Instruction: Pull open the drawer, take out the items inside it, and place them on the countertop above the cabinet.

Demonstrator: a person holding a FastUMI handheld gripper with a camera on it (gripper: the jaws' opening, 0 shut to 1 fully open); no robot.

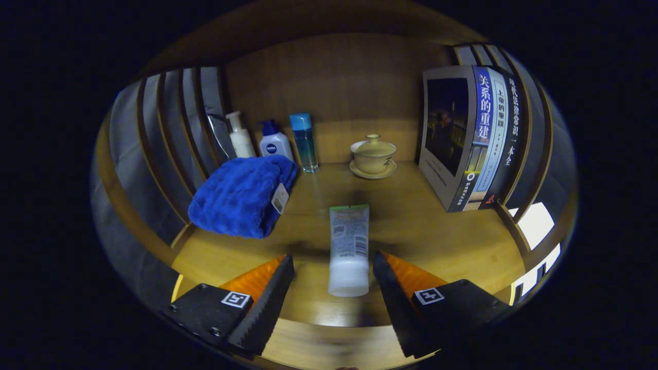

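The gripper (333, 270) is spread wide, with nothing clamped. A tube (349, 249) lies flat on the countertop (411, 226), cap end between the fingers, crimped end pointing away. Neither finger touches it; there is clear space on both sides.

Judged step: the tube appears to be set down on the countertop, so the step in hand is probably release and withdrawal. To do it well:
- Keep the fingers apart.
- Back straight out along the tube's axis, so neither fingertip drags the cap sideways.
- Lift clear before turning toward the drawer.

Beyond the fingers, to the left, a folded blue towel (239, 198) rests near the tube but apart from it. Behind the towel stand a pump bottle (240, 137), a second pump bottle (275, 143) and a blue bottle (304, 143), upright against the back panel. A lidded cup (373, 154) on a saucer sits further back, centre. To the right, books (470, 136) lean against the slatted side. None of these blocks a straight withdrawal; the towel is the nearest obstacle for later placements.
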